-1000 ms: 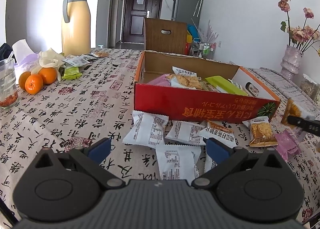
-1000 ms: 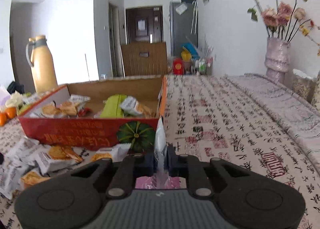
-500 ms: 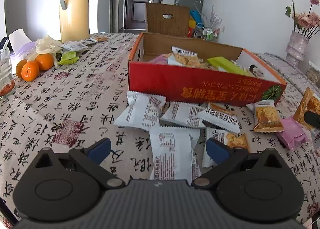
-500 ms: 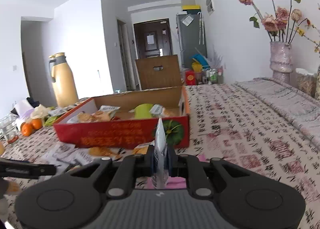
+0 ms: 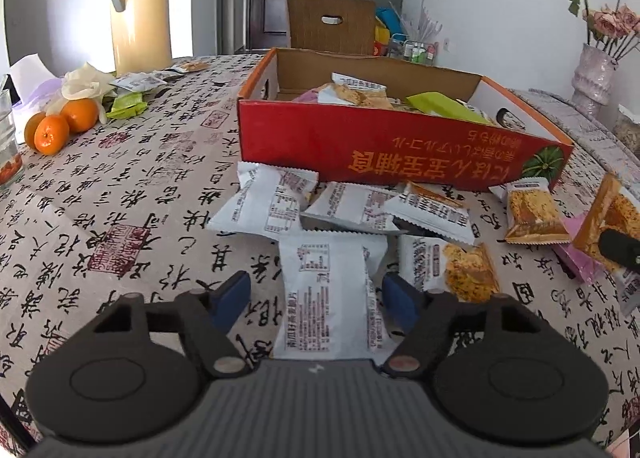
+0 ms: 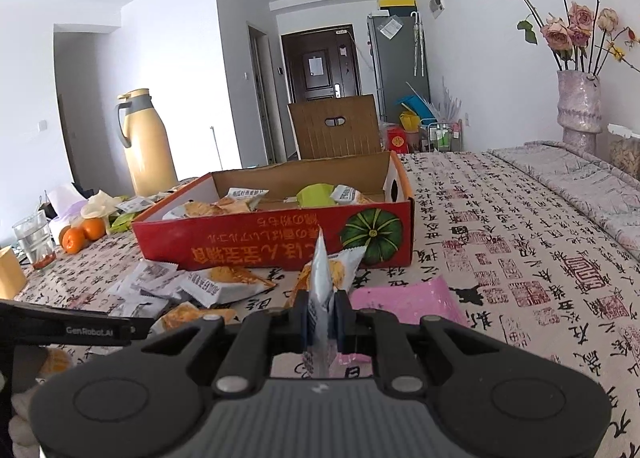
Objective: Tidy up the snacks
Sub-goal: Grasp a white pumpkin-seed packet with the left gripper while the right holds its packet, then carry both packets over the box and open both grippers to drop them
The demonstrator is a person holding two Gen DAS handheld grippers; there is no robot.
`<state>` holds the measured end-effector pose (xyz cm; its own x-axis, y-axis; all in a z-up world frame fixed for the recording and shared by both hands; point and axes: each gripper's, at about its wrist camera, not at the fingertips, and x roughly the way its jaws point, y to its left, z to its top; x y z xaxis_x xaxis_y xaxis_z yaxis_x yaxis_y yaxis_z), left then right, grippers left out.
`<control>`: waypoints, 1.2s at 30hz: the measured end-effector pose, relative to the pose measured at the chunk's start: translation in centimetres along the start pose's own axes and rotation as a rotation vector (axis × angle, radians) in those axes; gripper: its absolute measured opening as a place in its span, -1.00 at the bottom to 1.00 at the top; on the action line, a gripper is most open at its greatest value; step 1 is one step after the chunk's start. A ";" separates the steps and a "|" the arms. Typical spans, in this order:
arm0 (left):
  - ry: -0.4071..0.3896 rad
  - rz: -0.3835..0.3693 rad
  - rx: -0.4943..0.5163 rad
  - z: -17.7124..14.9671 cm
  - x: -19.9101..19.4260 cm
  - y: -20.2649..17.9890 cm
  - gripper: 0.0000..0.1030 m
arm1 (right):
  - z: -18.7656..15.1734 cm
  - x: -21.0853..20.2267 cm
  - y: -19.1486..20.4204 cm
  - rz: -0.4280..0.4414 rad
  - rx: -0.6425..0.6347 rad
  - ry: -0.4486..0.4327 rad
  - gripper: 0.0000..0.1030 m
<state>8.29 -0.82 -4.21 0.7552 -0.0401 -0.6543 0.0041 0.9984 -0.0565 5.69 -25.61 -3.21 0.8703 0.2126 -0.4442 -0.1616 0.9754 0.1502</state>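
Each black plastic gripper [image 5: 316,300] has a ribbed grey housing, round pivot discs, silver screws and blue-padded fingers [image 5: 232,294].

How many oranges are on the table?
2 for sure: one nearest the glass, one behind it by the yellow-green packet. A partly hidden third seems to sit behind the first.

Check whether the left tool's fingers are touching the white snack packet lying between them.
Apart. The left wrist view shows tablecloth between each blue pad of the left tool and the white snack packet; its jaws have just been closing around it.
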 end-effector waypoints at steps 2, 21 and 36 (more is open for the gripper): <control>-0.005 -0.009 0.006 -0.1 -0.2 -0.1 0.06 | -0.1 0.0 -0.1 -0.004 0.004 0.005 -0.76; -0.142 -0.052 0.030 1.2 -3.9 -0.3 -0.15 | 0.1 0.1 0.3 -0.002 0.008 -0.003 -0.76; -0.292 -0.064 0.108 7.0 -4.2 -2.8 -0.15 | 5.4 3.4 1.5 0.001 -0.031 -0.104 -0.76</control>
<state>9.68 -3.17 4.01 0.9075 -0.1055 -0.4066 0.1155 0.9933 0.0001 10.87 -23.80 0.25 0.9135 0.2077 -0.3498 -0.1753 0.9769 0.1223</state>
